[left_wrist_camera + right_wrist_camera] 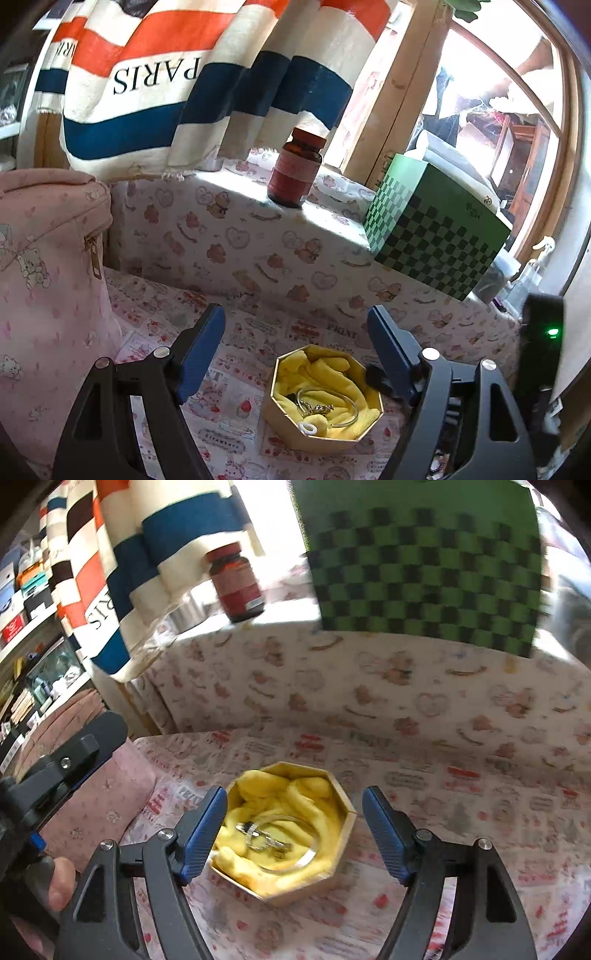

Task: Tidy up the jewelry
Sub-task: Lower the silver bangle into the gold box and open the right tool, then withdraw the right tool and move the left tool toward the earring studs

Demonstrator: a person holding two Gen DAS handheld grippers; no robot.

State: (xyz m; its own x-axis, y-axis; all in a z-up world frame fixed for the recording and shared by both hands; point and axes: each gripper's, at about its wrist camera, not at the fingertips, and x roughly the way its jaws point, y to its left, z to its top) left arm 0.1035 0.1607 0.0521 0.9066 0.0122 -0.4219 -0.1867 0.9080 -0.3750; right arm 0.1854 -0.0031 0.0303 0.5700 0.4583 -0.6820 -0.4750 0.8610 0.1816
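Note:
An octagonal gold box [314, 439] [295, 890] lined with yellow cloth sits on the patterned tablecloth. Inside lie a thin silver bangle [347, 410] [303, 853], a small charm piece [321, 408] and a little white ring [308, 429]. My left gripper [295, 317] is open, hovering behind and to the left of the box with nothing between its blue pads. My right gripper [293, 794] is open too. It hangs just above the box, and its left pad [203, 834] overlaps the box's left edge without pressing on it. The left gripper's body [74, 753] shows at the left of the right wrist view.
A brown bottle [295, 173] [238, 583] and a green checkered box [436, 229] [424, 565] stand on the raised ledge behind. A pink zipped bag [48, 277] [103, 794] sits to the left. A striped PARIS towel [184, 74] hangs above the ledge.

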